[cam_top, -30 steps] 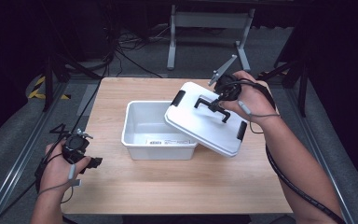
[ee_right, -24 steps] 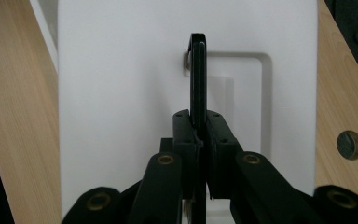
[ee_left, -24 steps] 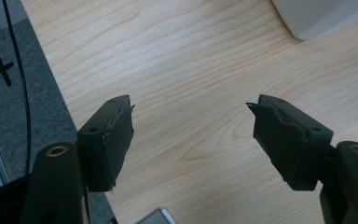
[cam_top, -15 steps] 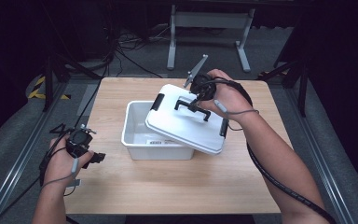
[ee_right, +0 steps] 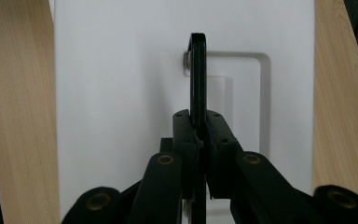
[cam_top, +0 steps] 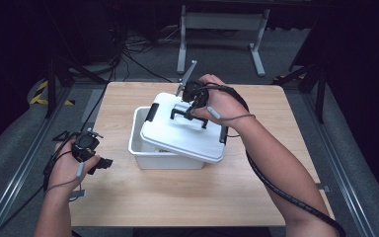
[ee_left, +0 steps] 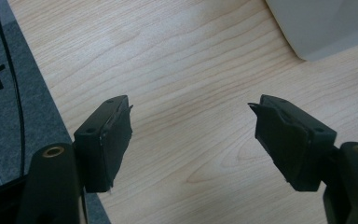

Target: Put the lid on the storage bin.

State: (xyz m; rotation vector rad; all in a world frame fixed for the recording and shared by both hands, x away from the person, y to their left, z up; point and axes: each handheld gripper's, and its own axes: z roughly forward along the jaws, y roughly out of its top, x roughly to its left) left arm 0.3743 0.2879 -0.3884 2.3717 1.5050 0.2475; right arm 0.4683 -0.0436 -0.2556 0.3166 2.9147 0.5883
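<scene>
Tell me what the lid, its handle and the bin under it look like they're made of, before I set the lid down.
Lid: probably white moulded plastic, smooth and matte, with a recess pressed in around the handle. Handle: thin, black, slightly glossy, likely hard plastic; a small metallic-looking pin sits at its end. Bin: white, thin-walled with rounded corners, apparently the same plastic.

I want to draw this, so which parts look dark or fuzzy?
High view: the room around the table is dark. Right gripper view: the white lid is brightly lit and the jaws look soft up close. Left gripper view: the wood grain is sharp.
</scene>
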